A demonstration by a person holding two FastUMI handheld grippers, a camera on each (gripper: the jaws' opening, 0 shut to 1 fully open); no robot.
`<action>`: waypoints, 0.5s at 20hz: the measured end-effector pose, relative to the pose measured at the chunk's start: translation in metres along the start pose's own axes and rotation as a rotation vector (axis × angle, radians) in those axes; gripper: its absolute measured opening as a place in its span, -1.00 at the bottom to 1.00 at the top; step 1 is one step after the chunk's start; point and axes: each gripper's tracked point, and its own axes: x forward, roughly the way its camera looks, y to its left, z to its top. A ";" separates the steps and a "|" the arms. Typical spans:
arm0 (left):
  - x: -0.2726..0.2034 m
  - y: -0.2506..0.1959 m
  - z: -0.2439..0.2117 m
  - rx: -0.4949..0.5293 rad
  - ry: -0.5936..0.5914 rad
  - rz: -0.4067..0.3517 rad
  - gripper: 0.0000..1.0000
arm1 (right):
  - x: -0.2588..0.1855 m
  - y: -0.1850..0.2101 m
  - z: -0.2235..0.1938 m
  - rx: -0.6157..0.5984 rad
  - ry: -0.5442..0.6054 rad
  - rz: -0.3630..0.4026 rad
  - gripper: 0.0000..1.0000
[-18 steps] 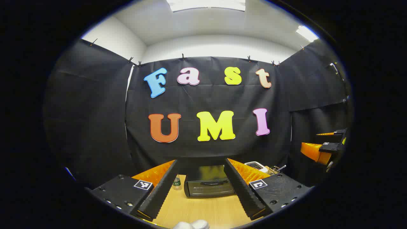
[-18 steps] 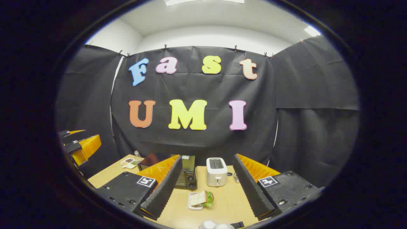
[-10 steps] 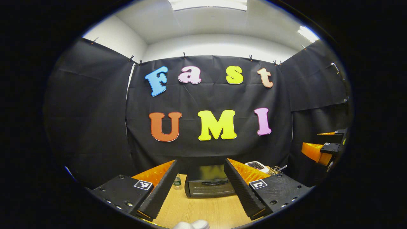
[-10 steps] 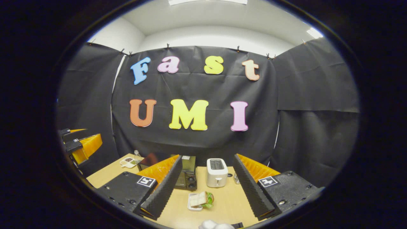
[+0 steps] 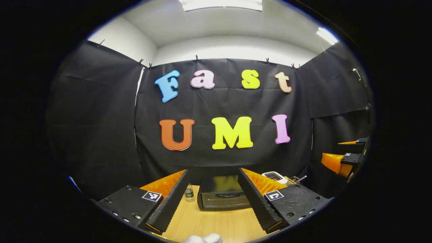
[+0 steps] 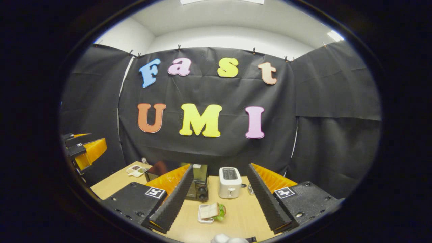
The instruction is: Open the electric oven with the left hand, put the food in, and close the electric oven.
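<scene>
A wooden table (image 6: 236,216) carries the electric oven (image 5: 222,196), its door closed, at the far side beneath the booth's black wall. Beside the oven stands a white toaster (image 6: 230,182), and nearer the front the food (image 6: 212,212), a sandwich on a small white tray, lies well apart from both tools. The left gripper (image 5: 212,199) hangs above the table with fingers spread wide and empty; the right gripper (image 6: 217,199) is likewise spread, holding nothing. A small bottle (image 5: 188,193) stands just left of the oven.
</scene>
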 end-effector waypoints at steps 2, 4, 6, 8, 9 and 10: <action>0.002 0.000 -0.001 0.004 0.003 0.000 0.89 | 0.000 -0.003 -0.001 -0.003 0.000 -0.004 1.00; 0.004 0.001 -0.002 0.009 0.002 0.002 0.89 | 0.004 -0.003 0.000 -0.005 -0.003 -0.006 1.00; 0.008 -0.001 -0.007 0.015 0.006 0.001 0.89 | 0.005 -0.005 0.000 -0.002 -0.003 -0.006 0.90; 0.016 -0.005 -0.017 0.007 0.015 -0.003 0.89 | 0.008 -0.009 0.000 -0.001 -0.003 -0.007 1.00; 0.024 -0.009 -0.023 0.000 0.022 -0.013 0.89 | 0.009 -0.011 0.000 -0.001 -0.007 -0.006 0.90; 0.032 -0.014 -0.031 -0.004 0.027 -0.019 0.89 | 0.012 -0.015 0.000 -0.003 -0.008 -0.007 1.00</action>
